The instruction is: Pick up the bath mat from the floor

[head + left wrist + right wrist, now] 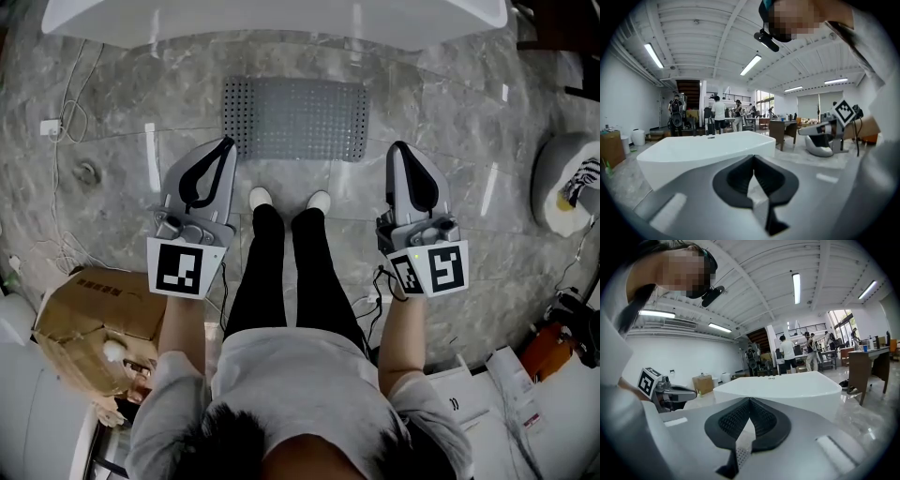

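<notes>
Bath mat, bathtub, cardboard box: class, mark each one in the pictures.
Bath mat (295,118): head view, centre of its dotted surface.
Bathtub (665,169): left gripper view, front outer wall.
Cardboard box (94,314): head view, top flap.

Grey marble floor (450,103), big white tub (703,152) up front, tube lights (750,65) on a white beamed ceiling (703,37), desks (783,130) further back.

You hold your left gripper (225,145) just left of your legs (281,272) and your right gripper (400,148) just right of them. Both point forward, with tips a little past your shoes (261,197). Each pair of jaws is closed on nothing (the tips touch). Your bare forearms (183,323) run back alongside your legs.
</notes>
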Tool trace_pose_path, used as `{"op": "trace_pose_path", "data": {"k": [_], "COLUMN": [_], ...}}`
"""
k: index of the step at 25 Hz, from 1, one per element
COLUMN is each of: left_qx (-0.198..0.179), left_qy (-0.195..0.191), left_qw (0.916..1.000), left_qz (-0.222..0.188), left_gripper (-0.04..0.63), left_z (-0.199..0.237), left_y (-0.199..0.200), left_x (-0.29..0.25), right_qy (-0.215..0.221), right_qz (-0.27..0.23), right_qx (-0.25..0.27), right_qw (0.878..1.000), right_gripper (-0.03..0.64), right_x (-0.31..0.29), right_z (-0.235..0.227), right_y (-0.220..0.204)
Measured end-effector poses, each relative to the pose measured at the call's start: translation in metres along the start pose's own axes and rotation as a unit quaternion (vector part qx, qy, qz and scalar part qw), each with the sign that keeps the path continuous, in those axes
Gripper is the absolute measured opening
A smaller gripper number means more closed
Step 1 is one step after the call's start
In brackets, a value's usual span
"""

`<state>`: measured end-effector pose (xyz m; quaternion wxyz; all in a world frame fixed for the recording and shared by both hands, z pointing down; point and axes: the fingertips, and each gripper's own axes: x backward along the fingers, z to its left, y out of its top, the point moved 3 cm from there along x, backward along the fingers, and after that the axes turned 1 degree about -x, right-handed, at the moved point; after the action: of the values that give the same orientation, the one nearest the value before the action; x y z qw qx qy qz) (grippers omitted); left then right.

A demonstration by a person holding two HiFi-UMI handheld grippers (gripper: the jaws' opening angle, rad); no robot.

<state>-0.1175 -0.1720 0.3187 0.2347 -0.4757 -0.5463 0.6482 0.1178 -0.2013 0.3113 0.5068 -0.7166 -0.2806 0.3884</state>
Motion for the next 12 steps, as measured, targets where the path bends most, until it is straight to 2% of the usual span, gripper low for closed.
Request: {"op": "trace_pose_path", "data": {"k": [12], "left_qx": [-0.009], "left_qy": [-0.004], "left_qw": [0.9996], "left_qz": [0.026], "left_gripper": [0.002], "left_z": [0.001], "left_y": [-0.114], "left_x": [-0.028], "right_qy": [-0.01], "right_qz": [0.023], "right_qx": [-0.002], "right_qw": [1.0], "right_gripper": [0.002], "right_x": [-0.025], "right_z": [-0.024], "right_y": [-0.113]}}
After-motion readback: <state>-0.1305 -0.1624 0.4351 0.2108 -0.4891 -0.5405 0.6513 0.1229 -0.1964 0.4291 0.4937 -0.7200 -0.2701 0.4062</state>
